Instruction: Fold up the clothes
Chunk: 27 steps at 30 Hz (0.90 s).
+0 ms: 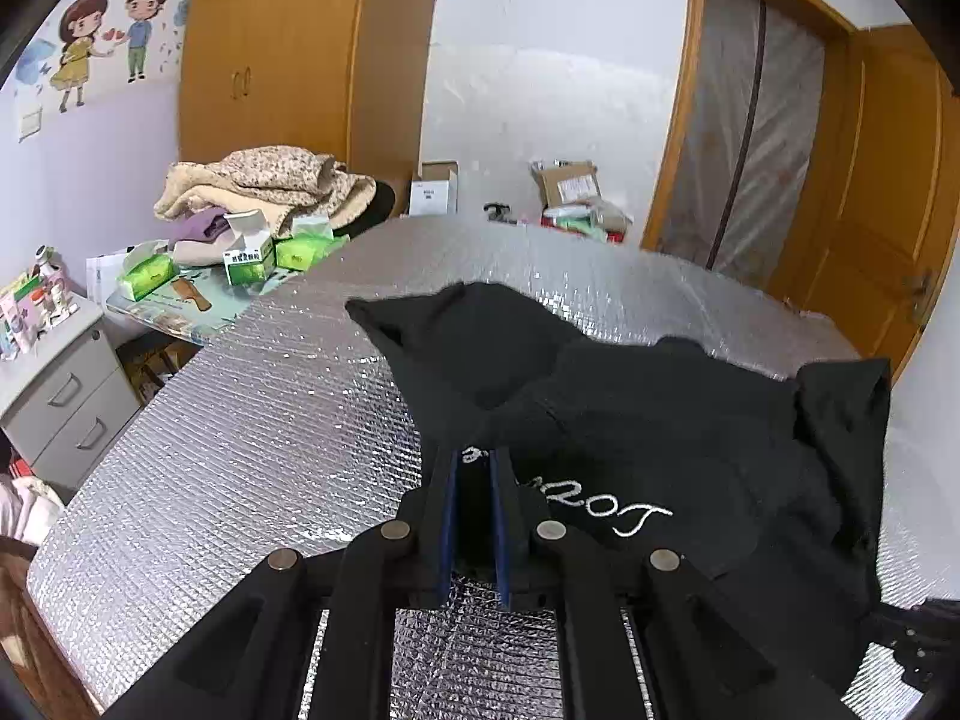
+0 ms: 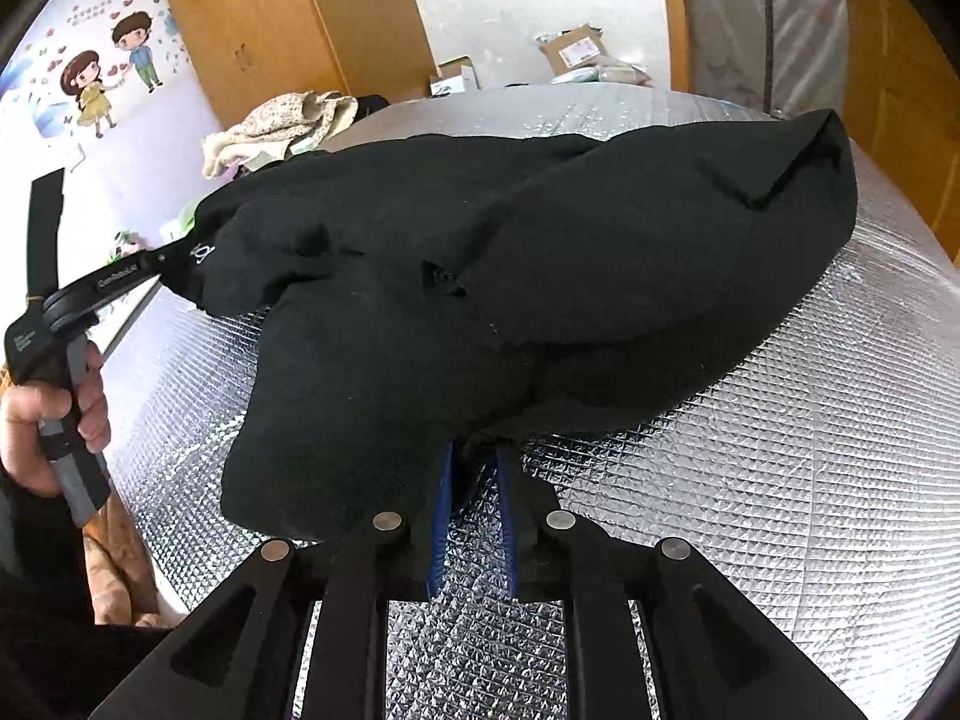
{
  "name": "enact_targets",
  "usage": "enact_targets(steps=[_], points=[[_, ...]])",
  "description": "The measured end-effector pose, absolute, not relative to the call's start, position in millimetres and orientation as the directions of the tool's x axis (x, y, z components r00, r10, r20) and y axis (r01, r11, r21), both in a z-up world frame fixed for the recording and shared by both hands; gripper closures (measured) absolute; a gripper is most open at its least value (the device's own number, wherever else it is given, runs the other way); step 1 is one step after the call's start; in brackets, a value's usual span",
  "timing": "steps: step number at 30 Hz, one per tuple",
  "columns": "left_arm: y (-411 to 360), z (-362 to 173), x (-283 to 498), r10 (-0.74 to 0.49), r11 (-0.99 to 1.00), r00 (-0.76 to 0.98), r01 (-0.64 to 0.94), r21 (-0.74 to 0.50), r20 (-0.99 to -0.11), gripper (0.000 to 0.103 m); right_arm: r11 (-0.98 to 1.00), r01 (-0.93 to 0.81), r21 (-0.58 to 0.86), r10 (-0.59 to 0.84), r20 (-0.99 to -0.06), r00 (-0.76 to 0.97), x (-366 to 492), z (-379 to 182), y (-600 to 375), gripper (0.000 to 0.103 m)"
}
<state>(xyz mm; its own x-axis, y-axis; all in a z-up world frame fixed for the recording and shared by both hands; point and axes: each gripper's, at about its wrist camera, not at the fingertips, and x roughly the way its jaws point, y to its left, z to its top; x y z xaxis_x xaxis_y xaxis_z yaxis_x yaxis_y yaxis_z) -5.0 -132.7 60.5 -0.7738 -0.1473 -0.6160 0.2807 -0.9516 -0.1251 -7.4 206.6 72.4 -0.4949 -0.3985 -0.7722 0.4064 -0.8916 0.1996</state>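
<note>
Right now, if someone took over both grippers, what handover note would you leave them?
Left gripper: shut on the black garment's edge near the white lettering.
Right gripper: cloth sits between its fingers, jaws apart; grip uncertain.
Garment: bunched, partly lifted over the silver quilted mat.
Done: picked up at two points; no neat fold visible.
Left: spread it flat, then fold.

A wide surface covered in silver quilted foil sheet (image 1: 240,420) carries the work – its embossed grid pattern shows on every bare part. A black garment (image 1: 630,420) with white lettering lies bunched on it, partly lifted at the near edge – in the right wrist view the cloth (image 2: 540,276) humps up above the foil (image 2: 780,480), touching it only at the far side.
</note>
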Motion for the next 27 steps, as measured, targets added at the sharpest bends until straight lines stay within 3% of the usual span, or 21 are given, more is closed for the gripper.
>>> enact_targets(steps=[10, 12, 20, 25, 27], points=[[-146.0, 85.4, 16.3, -0.199, -0.918, -0.811, 0.351, -0.186, -0.55, 0.093, -0.922, 0.324, 0.214, -0.372, -0.724, -0.58, -10.5, 86.2, 243.1, 0.082], [-134.5, 87.5, 18.8, -0.152, -0.934, -0.825, 0.3, -0.194, -0.545, 0.093, -0.924, 0.321, 0.21, -0.369, -0.713, -0.596, -12.3, 89.1, 246.1, 0.077], [-54.5, 61.5, 11.5, 0.146, -0.98, -0.789, -0.032, -0.197, -0.597, 0.093, -0.902, 0.4, 0.163, -0.395, -0.689, -0.608, -25.4, 91.9, 227.5, 0.076], [-19.6, 33.8, 1.8, 0.211, -0.976, -0.721, -0.115, -0.187, -0.66, 0.093, -0.878, 0.464, 0.117, -0.411, -0.681, -0.606, -28.1, 91.8, 205.9, 0.072], [-12.6, 23.7, -1.4, 0.217, -0.975, -0.697, -0.123, -0.185, -0.684, 0.093, -0.869, 0.485, 0.095, -0.414, -0.677, -0.609, -29.9, 91.2, 197.9, 0.065]])
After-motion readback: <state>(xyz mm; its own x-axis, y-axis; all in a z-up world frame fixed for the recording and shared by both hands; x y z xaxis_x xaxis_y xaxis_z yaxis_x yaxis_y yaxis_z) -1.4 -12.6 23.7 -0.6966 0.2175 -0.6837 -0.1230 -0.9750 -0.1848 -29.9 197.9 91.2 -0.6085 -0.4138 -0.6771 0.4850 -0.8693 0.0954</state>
